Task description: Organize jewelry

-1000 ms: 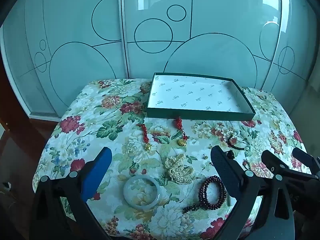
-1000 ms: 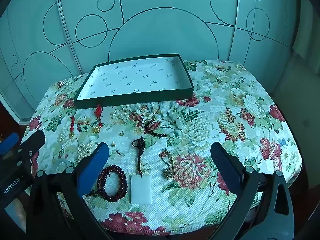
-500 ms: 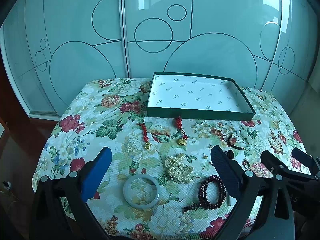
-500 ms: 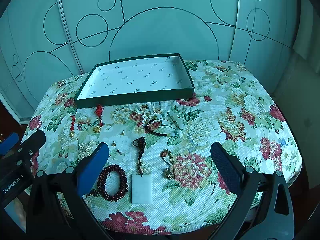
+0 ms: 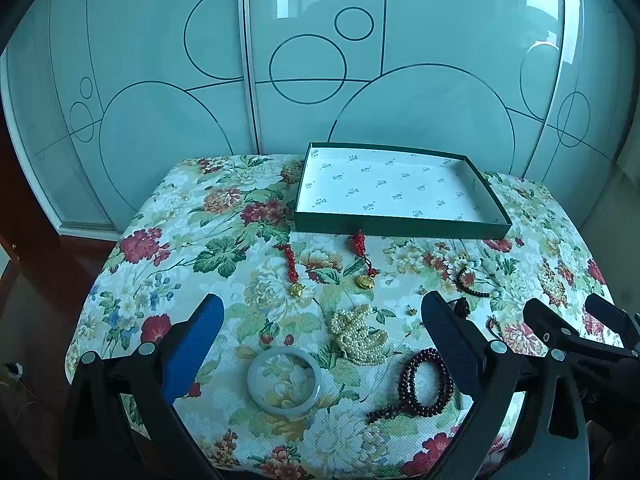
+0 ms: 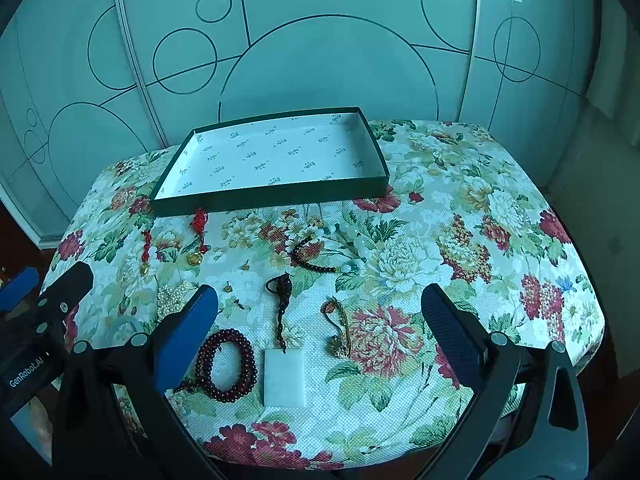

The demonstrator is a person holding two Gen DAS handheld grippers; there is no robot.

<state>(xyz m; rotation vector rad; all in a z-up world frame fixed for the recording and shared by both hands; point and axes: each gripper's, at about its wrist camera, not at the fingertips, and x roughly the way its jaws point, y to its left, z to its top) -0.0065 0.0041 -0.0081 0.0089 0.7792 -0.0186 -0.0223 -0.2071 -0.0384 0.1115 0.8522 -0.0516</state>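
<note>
Hovering: both hand-held grippers (image 5: 320, 316) (image 6: 320, 308) agape, jewelry untouched.

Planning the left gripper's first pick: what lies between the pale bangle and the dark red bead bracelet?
In the left wrist view, the pearl heap lies between and slightly behind the bangle and bead bracelet.

jade bangle (image 5: 284, 385), pearls (image 5: 360, 334), green tray (image 5: 400, 227)

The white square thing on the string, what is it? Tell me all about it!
The pendant is a flat, pale, stone-like white rectangle with rounded corners. It lies flat on the floral cloth, near the front edge. A dark braided cord runs from its top toward the tray. The red bead bracelet lies just left of it. Nothing grips it.
</note>
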